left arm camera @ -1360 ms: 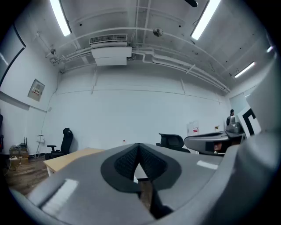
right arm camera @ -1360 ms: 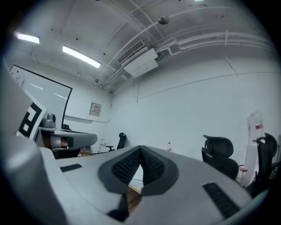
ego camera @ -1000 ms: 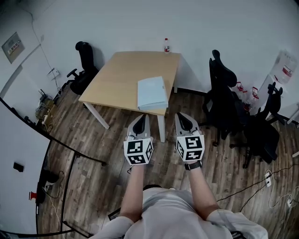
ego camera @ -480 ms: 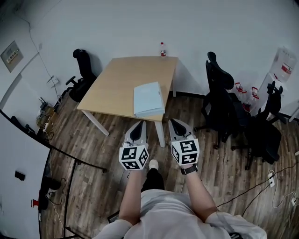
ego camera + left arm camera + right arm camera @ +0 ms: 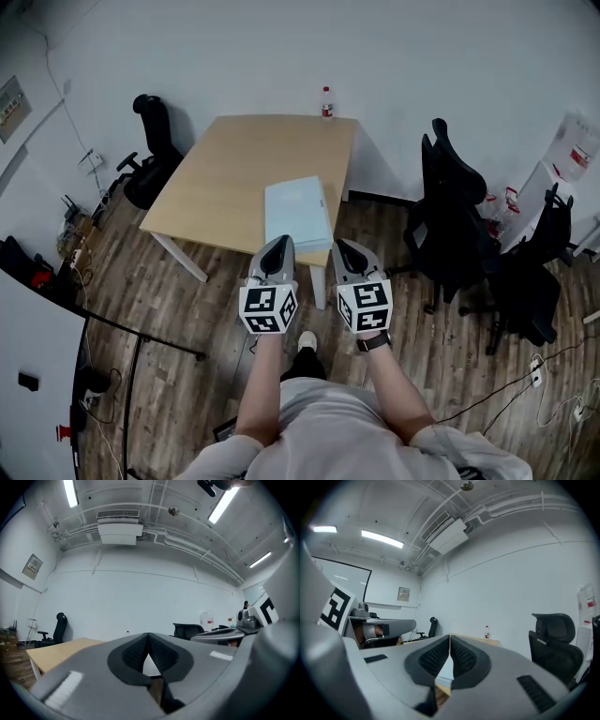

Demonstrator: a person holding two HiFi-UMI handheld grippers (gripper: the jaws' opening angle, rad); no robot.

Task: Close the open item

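Note:
A pale blue-white flat item [image 5: 298, 214], like a folder or laptop, lies near the front edge of the wooden table [image 5: 234, 169]. My left gripper [image 5: 277, 246] is held in the air just short of the table's front edge, jaws shut on nothing. Beside it, my right gripper [image 5: 345, 250] is shut too and holds nothing. In the left gripper view the shut left gripper [image 5: 148, 639] points over the table [image 5: 61, 649]. The right gripper view shows the right gripper [image 5: 449, 641] with its tips together, the table and a bottle [image 5: 487, 632] beyond.
A small bottle [image 5: 326, 101] stands at the table's far edge by the white wall. Black office chairs stand to the right [image 5: 455, 220] and at the far left [image 5: 150, 150]. Cables run over the wood floor [image 5: 553, 375] at the right.
The person has stepped closer to the table. Both grippers now sit nearer its front edge and the pale item, and both have stayed shut.

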